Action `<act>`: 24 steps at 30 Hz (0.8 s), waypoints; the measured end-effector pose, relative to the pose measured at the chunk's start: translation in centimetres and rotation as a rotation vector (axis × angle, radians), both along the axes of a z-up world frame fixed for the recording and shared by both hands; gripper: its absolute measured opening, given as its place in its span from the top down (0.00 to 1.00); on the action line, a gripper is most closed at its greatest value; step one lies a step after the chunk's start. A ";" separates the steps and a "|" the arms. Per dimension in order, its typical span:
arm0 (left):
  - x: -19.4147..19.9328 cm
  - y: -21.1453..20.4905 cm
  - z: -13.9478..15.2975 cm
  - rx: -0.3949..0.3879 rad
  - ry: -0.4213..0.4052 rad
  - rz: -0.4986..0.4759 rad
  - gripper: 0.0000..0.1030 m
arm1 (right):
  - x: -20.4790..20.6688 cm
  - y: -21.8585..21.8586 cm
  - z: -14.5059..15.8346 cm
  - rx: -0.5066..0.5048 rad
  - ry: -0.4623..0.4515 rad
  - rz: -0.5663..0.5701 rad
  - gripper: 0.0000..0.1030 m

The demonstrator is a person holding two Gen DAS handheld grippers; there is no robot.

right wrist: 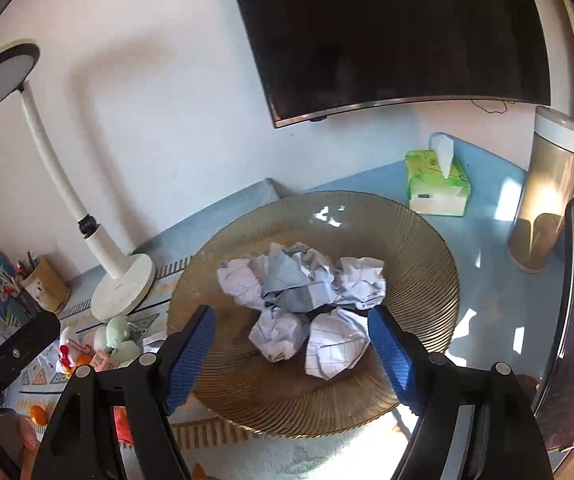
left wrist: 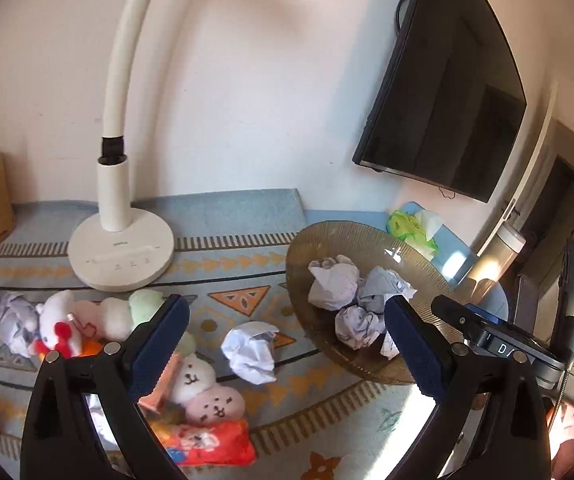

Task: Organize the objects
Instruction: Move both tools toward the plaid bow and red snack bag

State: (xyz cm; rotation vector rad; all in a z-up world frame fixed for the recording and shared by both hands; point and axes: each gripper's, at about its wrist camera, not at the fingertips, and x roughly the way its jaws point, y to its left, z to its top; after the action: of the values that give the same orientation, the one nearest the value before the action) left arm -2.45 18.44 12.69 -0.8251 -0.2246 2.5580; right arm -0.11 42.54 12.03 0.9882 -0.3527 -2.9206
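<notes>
Both grippers, left (left wrist: 287, 340) and right (right wrist: 291, 352), are wide open and hold nothing. Paper balls (right wrist: 303, 296) sit in the bowl (right wrist: 427, 264) at the middle of the right view. One ball (left wrist: 251, 350) lies on the mat (left wrist: 327, 392), low in the middle of the left view. I think it goes next: drop down, pinch it, carry it to the bowl

Ribbed amber-brown glass bowl (right wrist: 427, 248); white crumpled paper balls (right wrist: 283, 280), faint blue grid lines; pale blue mat (left wrist: 239, 292), orange triangle pattern; green-and-white tissue pack (right wrist: 439, 188); white lamp (left wrist: 121, 256).
</notes>
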 end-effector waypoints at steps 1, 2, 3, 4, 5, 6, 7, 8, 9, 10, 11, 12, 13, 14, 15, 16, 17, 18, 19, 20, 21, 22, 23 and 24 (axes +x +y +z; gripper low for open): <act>1.3 -1.7 0.2 -0.004 0.022 0.033 0.04 | 0.5 -1.6 0.0 -0.001 0.021 0.052 0.23; 2.7 -3.4 0.3 -0.011 0.042 0.072 0.03 | 1.1 -3.2 -0.1 -0.004 0.042 0.102 0.16; 4.1 -5.2 0.2 -0.021 0.064 0.117 0.01 | 1.4 -4.8 -0.5 -0.011 0.060 0.153 0.13; 5.4 -7.0 0.0 -0.031 0.080 0.163 0.01 | 1.9 -6.3 -1.1 -0.020 0.072 0.202 0.09; 6.6 -8.6 -0.5 -0.044 0.090 0.206 0.01 | 2.1 -7.9 -1.9 -0.029 0.072 0.251 0.09; 7.6 -10.0 -1.2 -0.063 0.098 0.246 0.01 | 2.2 -9.3 -2.9 -0.040 0.059 0.294 0.09; 8.4 -11.4 -2.0 -0.085 0.099 0.279 0.01 | 2.2 -10.6 -3.9 -0.046 0.044 0.332 0.09; 8.8 -12.7 -3.0 -0.111 0.079 0.313 0.01 | 2.2 -11.8 -4.8 -0.048 0.033 0.363 0.09; 9.0 -13.9 -4.1 -0.131 0.043 0.340 0.01 | 2.1 -12.6 -5.6 -0.039 0.024 0.379 0.09; 8.9 -15.0 -5.2 -0.148 0.000 0.362 0.01 | 2.1 -13.5 -6.1 -0.018 0.017 0.383 0.09; 8.8 -16.1 -6.2 -0.152 -0.036 0.376 0.01 | 2.2 -14.1 -6.5 -0.001 0.012 0.386 0.09; 8.7 -17.1 -7.3 -0.139 -0.060 0.387 0.01 | 2.1 -14.4 -6.9 0.007 0.011 0.392 0.09; 8.6 -17.8 -8.0 -0.122 -0.074 0.395 0.01 | 2.2 -14.6 -7.2 0.013 0.014 0.395 0.09; 8.5 -18.3 -8.7 -0.103 -0.085 0.404 0.01 | 2.1 -14.6 -7.7 0.024 0.015 0.392 0.09; 8.4 -18.7 -9.3 -0.080 -0.098 0.408 0.01 | 2.0 -14.7 -8.2 0.038 0.000 0.384 0.09; 8.1 -19.0 -9.5 -0.059 -0.118 0.406 0.01 | 1.6 -14.9 -8.5 0.049 -0.028 0.381 0.09; 8.0 -19.1 -9.4 -0.046 -0.113 0.395 0.01 | 1.5 -15.0 -8.6 0.051 -0.033 0.388 0.09; 8.1 -19.0 -9.3 -0.048 -0.095 0.394 0.01 | 1.4 -15.1 -8.7 0.057 -0.035 0.394 0.09; 8.2 -18.9 -9.4 -0.058 -0.092 0.399 0.01 | 1.3 -15.4 -8.8 0.072 -0.043 0.396 0.09; 8.2 -18.8 -9.5 -0.062 -0.103 0.394 0.01 | 1.2 -15.7 -9.0 0.087 -0.052 0.396 0.09; 8.1 -18.7 -9.7 -0.063 -0.114 0.385 0.01 | 1.2 -15.8 -9.1 0.103 -0.058 0.398 0.09; 8.1 -18.7 -9.8 -0.064 -0.119 0.380 0.01 | 1.2 -16.0 -9.1 0.118 -0.060 0.400 0.09; 8.1 -18.6 -9.8 -0.066 -0.121 0.381 0.01 | 1.3 -16.2 -9.2 0.131 -0.059 0.401 0.09; 8.1 -18.6 -9.9 -0.067 -0.126 0.383 0.01 | 1.3 -16.3 -9.2 0.143 -0.061 0.397 0.09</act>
State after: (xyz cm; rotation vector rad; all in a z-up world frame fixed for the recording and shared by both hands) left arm 5.61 -0.19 2.79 -1.0571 -0.3690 2.8817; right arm 1.16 26.29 2.87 1.0276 0.0504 -2.5869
